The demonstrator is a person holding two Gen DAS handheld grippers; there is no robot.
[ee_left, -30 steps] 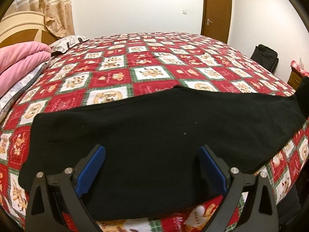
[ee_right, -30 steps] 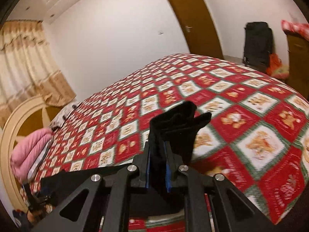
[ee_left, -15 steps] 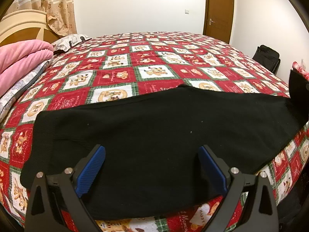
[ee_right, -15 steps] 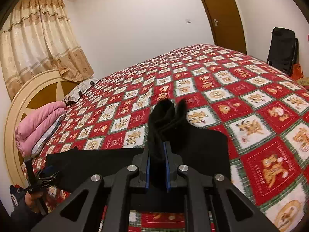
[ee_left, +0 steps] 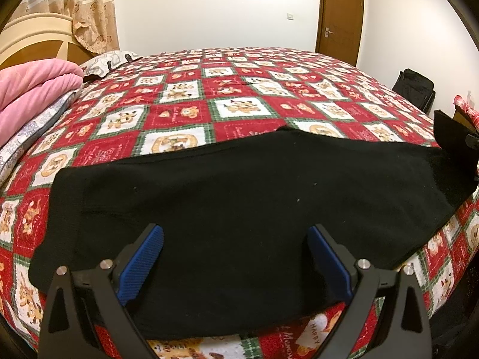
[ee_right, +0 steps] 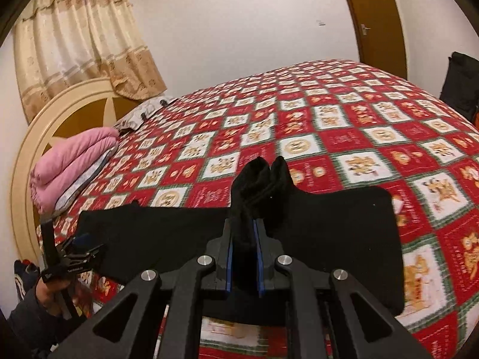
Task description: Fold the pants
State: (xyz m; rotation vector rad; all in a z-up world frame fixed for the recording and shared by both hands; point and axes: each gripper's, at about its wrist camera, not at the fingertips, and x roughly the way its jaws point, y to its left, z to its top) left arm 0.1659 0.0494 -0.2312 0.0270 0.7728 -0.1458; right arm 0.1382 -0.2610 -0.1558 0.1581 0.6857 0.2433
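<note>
Item: black pants, long axis lying crosswise on bed. My right claw pinched one end; left claw gaped empty over the other.

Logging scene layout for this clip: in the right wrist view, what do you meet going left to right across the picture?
Left gripper → pink blanket → right gripper, shut on black pants → brown door → black bag.

Bed with red/white/green checked teddy-bear quilt. Folded pink blanket at the head end on a grey patterned sheet, patterned pillow just beyond it. Cream-and-brown headboard, beige curtain above. Brown door in far wall, black bag on the floor beside the bed.
</note>
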